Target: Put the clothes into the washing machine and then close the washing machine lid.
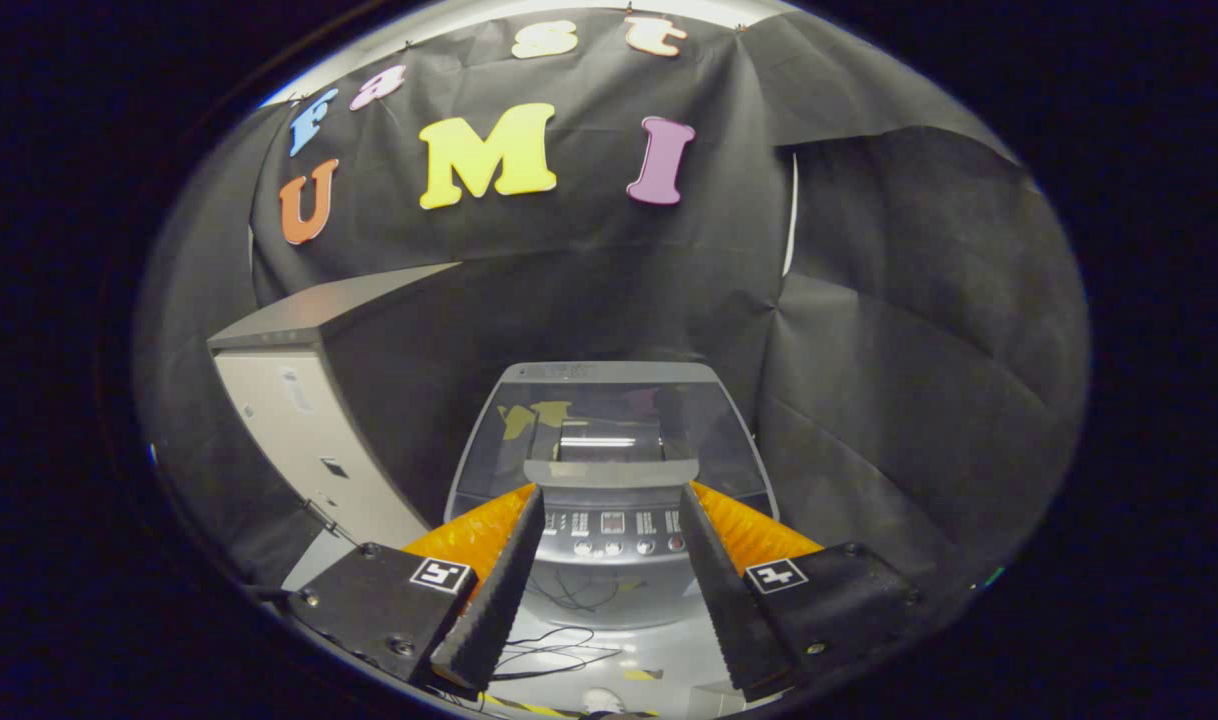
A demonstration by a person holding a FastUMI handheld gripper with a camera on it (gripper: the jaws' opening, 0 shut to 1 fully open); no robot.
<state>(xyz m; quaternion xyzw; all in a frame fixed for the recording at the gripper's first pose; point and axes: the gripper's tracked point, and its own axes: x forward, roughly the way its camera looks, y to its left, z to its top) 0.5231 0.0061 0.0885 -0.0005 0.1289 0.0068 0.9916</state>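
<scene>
The tool (609,560) is released, its fingers spread with nothing between them. Beyond them stands the grey top-loading washing machine (609,590), its dark glass lid (609,420) closed. A pale cabinet (299,420) stands left of the machine.

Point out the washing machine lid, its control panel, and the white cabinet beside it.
washing machine lid (609,425): gripper view, on the dark glass pane, shut.
control panel (611,528): gripper view, on the button row, between the open jaws.
white cabinet (304,440): gripper view, on its front face.
</scene>
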